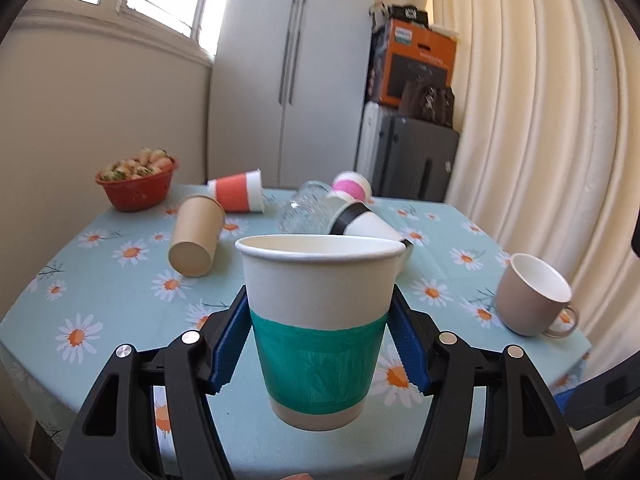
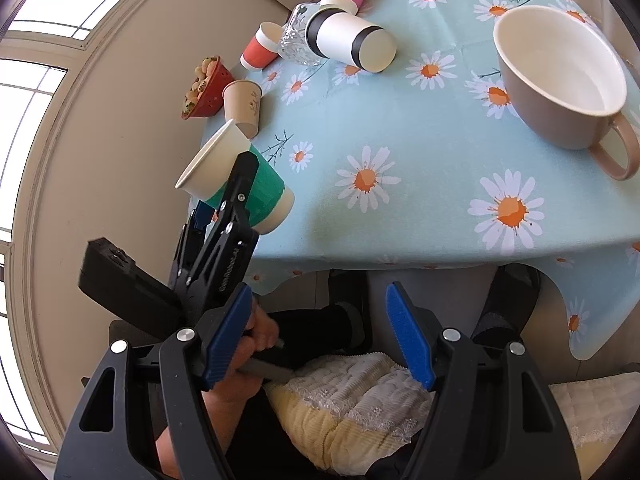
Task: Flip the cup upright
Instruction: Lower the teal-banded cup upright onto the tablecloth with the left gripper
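My left gripper (image 1: 320, 340) is shut on a white paper cup with a green band (image 1: 320, 344). The cup is upright, mouth up, held just above the table's near edge. The right wrist view shows the same cup (image 2: 260, 188) in the left gripper (image 2: 240, 196) at the table's front left corner. My right gripper (image 2: 320, 336) is open and empty, held off the table's front edge above the person's lap.
On the daisy tablecloth (image 1: 120, 280) lie a brown paper cup (image 1: 196, 236), a red-banded cup (image 1: 236, 192), a black-banded cup (image 1: 368, 228), a pink cup (image 1: 352, 186) and a glass (image 1: 304, 212), all on their sides. A beige mug (image 1: 532, 296) sits right, a red bowl (image 1: 136, 184) far left.
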`<state>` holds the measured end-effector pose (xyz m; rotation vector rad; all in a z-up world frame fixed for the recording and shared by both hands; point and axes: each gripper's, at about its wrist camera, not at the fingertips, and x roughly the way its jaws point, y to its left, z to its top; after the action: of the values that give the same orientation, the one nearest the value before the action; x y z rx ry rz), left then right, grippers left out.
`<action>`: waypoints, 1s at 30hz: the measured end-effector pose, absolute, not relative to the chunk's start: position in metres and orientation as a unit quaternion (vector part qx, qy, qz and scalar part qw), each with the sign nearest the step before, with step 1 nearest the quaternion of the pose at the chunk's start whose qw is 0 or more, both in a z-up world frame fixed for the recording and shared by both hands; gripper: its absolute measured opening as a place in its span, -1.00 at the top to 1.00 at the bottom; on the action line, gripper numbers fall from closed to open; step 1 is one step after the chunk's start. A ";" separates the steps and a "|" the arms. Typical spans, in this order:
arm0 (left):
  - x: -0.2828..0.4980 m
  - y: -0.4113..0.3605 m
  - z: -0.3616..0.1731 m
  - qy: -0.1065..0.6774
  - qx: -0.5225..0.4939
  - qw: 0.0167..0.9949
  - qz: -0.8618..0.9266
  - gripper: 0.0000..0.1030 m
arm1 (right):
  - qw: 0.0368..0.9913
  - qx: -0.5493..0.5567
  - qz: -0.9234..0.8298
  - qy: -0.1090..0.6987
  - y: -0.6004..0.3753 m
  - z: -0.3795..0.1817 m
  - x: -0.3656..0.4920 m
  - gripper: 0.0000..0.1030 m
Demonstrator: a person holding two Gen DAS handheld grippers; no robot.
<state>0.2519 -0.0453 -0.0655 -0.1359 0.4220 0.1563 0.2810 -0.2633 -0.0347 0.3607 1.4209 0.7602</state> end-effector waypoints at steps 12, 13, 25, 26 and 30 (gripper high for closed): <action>0.243 -0.048 -0.097 0.147 -0.037 0.982 0.115 -0.24 | 0.669 0.158 0.337 0.643 -0.259 -0.046 0.278 -0.34; 0.243 -0.048 -0.099 0.144 -0.036 0.982 0.117 -0.24 | 0.668 0.157 0.337 0.645 -0.259 -0.047 0.277 -0.34; 0.244 -0.050 -0.113 0.120 -0.019 0.984 0.132 -0.25 | 0.665 0.147 0.330 0.654 -0.256 -0.053 0.275 -0.34; 0.244 -0.050 -0.114 0.118 -0.018 0.984 0.133 -0.25 | 0.665 0.147 0.329 0.654 -0.256 -0.053 0.275 -0.34; 0.242 -0.050 -0.116 0.113 -0.020 0.985 0.132 -0.26 | 0.665 0.145 0.330 0.654 -0.253 -0.052 0.274 -0.34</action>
<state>0.2422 -0.0498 -0.1163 -0.0404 0.2268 0.2654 0.2736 -0.2534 -0.0518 0.3283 1.4769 0.7442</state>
